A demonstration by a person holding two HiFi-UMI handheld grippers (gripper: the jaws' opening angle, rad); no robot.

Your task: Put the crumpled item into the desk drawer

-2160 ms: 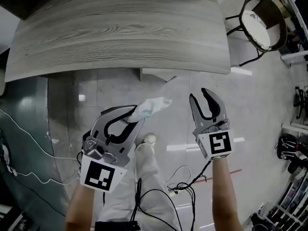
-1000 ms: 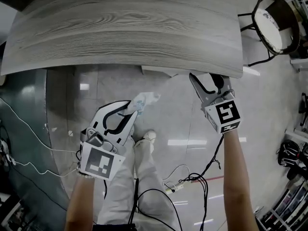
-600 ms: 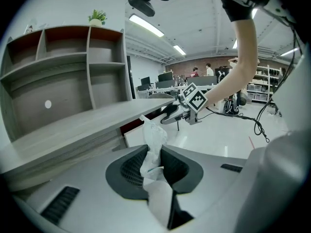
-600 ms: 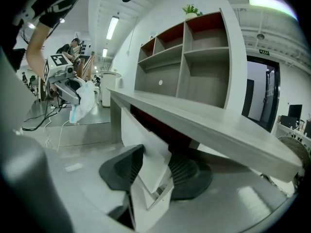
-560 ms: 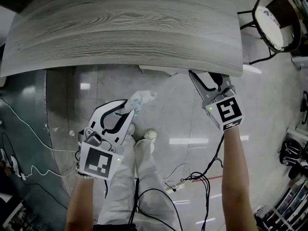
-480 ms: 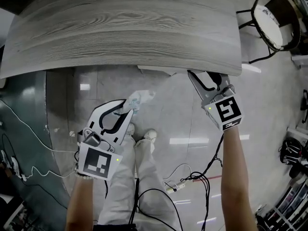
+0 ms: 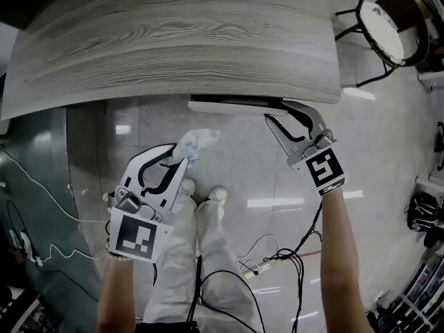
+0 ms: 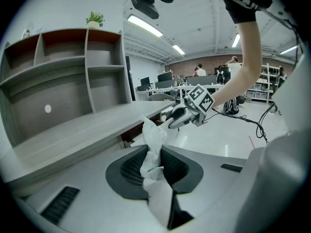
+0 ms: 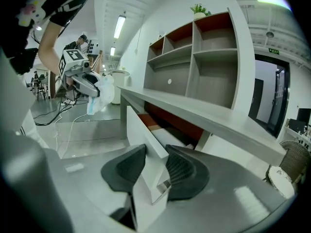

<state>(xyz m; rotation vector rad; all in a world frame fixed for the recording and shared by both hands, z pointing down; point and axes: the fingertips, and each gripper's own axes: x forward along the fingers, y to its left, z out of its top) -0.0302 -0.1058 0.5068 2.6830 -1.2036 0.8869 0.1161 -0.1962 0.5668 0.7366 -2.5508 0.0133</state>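
I am working on the drawer-opening step. My right gripper (image 9: 155, 171) has just been closing its jaws and is now pinching the right-hand end of the flat white drawer front (image 9: 142, 132), which is showing just under the near edge of the grey wood-grain desk top (image 7: 173, 40). The drawer looks only slightly open to me, so the next move calls for a straight, level pull toward myself, keeping the pinch firm so the thin panel is not slipping out.

My left gripper (image 7: 182, 159) is waiting with its jaws narrowed onto the crumpled white paper-like item (image 7: 195, 142), whose loose end is sticking up past the tips. It is hanging in the air short of the desk's near edge, left of the drawer front and apart from it.
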